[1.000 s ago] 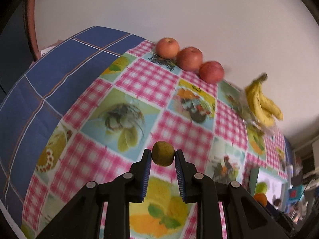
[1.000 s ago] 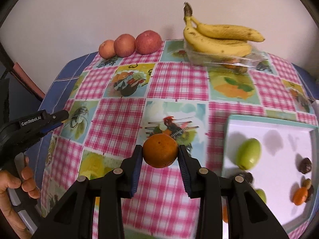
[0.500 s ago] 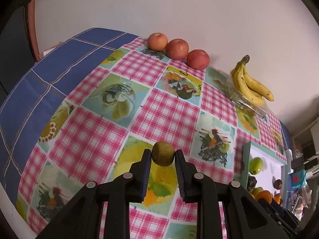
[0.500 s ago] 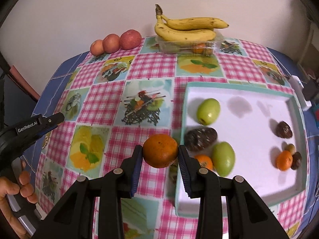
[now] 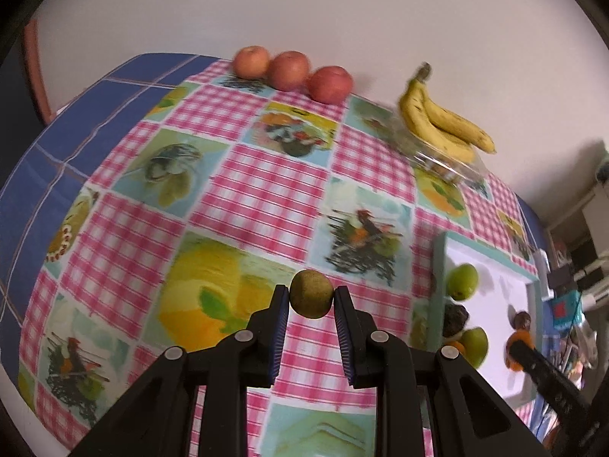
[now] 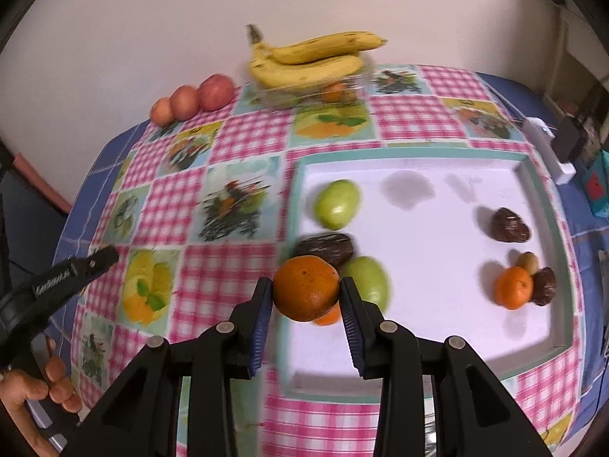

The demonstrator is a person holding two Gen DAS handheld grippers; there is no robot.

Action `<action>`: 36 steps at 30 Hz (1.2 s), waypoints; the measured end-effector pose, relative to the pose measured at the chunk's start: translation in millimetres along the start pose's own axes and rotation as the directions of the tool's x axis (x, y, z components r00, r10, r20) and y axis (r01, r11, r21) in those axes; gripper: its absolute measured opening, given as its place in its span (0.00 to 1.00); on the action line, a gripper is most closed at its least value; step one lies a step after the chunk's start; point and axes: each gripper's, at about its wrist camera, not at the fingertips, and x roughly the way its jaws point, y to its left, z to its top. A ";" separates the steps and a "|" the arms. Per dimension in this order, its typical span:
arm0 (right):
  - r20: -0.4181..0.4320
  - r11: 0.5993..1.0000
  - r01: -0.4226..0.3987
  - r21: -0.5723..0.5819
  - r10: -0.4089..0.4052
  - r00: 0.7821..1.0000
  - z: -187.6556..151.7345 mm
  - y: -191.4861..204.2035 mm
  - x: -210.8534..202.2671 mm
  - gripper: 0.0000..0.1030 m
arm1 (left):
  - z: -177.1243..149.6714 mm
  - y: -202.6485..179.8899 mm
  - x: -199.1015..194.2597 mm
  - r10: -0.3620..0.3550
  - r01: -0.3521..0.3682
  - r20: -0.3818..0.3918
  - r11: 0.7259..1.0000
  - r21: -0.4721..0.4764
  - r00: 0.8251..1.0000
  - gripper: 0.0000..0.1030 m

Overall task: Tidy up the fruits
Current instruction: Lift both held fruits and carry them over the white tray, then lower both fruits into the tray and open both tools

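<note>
A small brownish-green fruit (image 5: 311, 294) is pinched between the blue pads of the left claw (image 5: 311, 299), held clear above the checked cloth of the table (image 5: 266, 190). An orange (image 6: 306, 288) is pinched the same way in the right claw (image 6: 306, 293), held over the near-left corner of the white tray (image 6: 418, 152). Both fruits are gripped near the pad tips — probably so that each can be set down without the fingers fouling what lies below.

The fruits on the table are grouped by kind, which is judged to be the point of the task. Three apples (image 5: 291, 70) are lined up in a row at the far edge by the wall, touching one another. A bunch of bananas (image 6: 312, 59) is laid on top of a clear plastic box (image 6: 316, 93), in which something orange is seen. In the tray a mixed lot is left unsorted: two green fruits (image 6: 337, 203), dark wrinkled ones (image 6: 509, 225), and another orange (image 6: 513, 287) at the right side with small dark and pale pieces touching it. A further orange is partly hidden below the held one.

Writing is scarce — lettering is printed in white on the side of the left claw as seen from the right wrist view, but it is too blurred to be read. The cloth carries fruit pictures only; no legible label is made out.
</note>
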 end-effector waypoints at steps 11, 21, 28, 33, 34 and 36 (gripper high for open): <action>-0.011 0.979 0.086 0.186 -0.086 0.996 -0.8 -90.5 -2.6 0.36 | -28.9 -80.1 7.1 -0.100 0.115 -0.086 0.974 0.198 0.991 0.25; -0.019 0.955 0.121 0.272 -0.120 0.993 -5.3 -130.1 -7.3 0.36 | -55.5 -121.0 18.2 -0.134 0.182 -0.174 0.937 0.297 0.976 0.25; -0.020 0.956 0.118 0.270 -0.116 0.993 -4.9 -129.2 -7.7 0.36 | -62.5 -127.3 22.5 -0.128 0.185 -0.192 0.929 0.321 0.973 0.25; -0.023 0.957 0.121 0.263 -0.119 0.993 -5.4 -127.1 -6.8 0.36 | -67.2 -131.5 27.5 -0.118 0.186 -0.212 0.923 0.336 0.970 0.25; -0.025 0.957 0.121 0.262 -0.119 0.993 -5.4 -126.7 -6.2 0.36 | -68.7 -132.7 29.2 -0.115 0.186 -0.218 0.922 0.341 0.969 0.25; -0.028 0.958 0.121 0.259 -0.117 0.993 -5.6 -126.0 -4.7 0.36 | -71.7 -135.3 32.4 -0.108 0.186 -0.230 0.918 0.351 0.967 0.25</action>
